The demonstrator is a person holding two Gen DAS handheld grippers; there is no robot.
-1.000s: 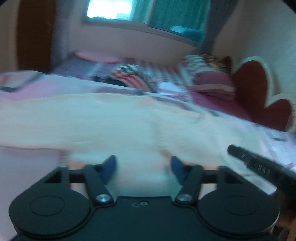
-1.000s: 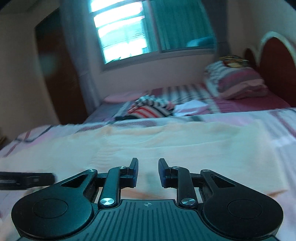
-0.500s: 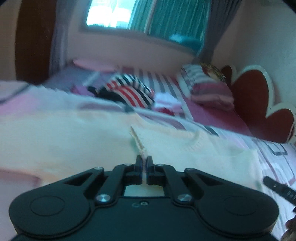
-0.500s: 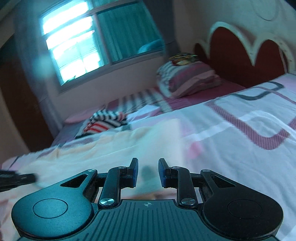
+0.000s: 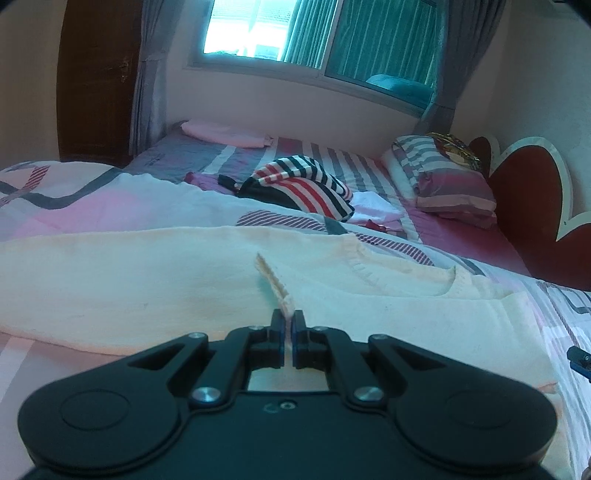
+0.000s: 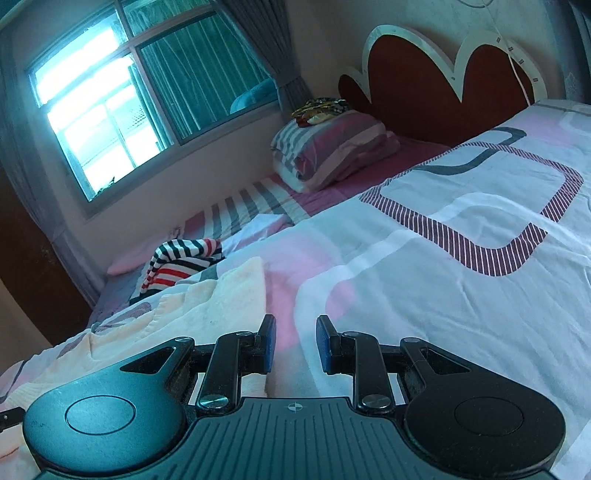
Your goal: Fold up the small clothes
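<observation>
My left gripper [image 5: 287,320]: jaws pressed together, pinching a ribbed edge of the cream sweater [image 5: 147,273]. The pinched strip rises as a thin ridge from the jaws, running away from me across the garment.

Sweater lies spread flat on the bed's patterned quilt [image 5: 74,199], wide across the left wrist view; its knit neckline sits to the right of the ridge.

My right gripper [image 6: 294,341]: jaws spread, nothing between them. It hovers low over the quilt [image 6: 443,266], just beside the sweater's [image 6: 207,306] right edge; the left finger sits over cream fabric, the right over bare quilt. Can't tell if the tips touch the cloth.

Farther back on the bed: a striped red, white and dark garment [image 5: 306,184] in a heap, well apart from the sweater. A striped pillow [image 5: 443,177] lies near the dark red scalloped headboard [image 6: 424,85]. Window [image 5: 314,33] with curtains behind the bed.
</observation>
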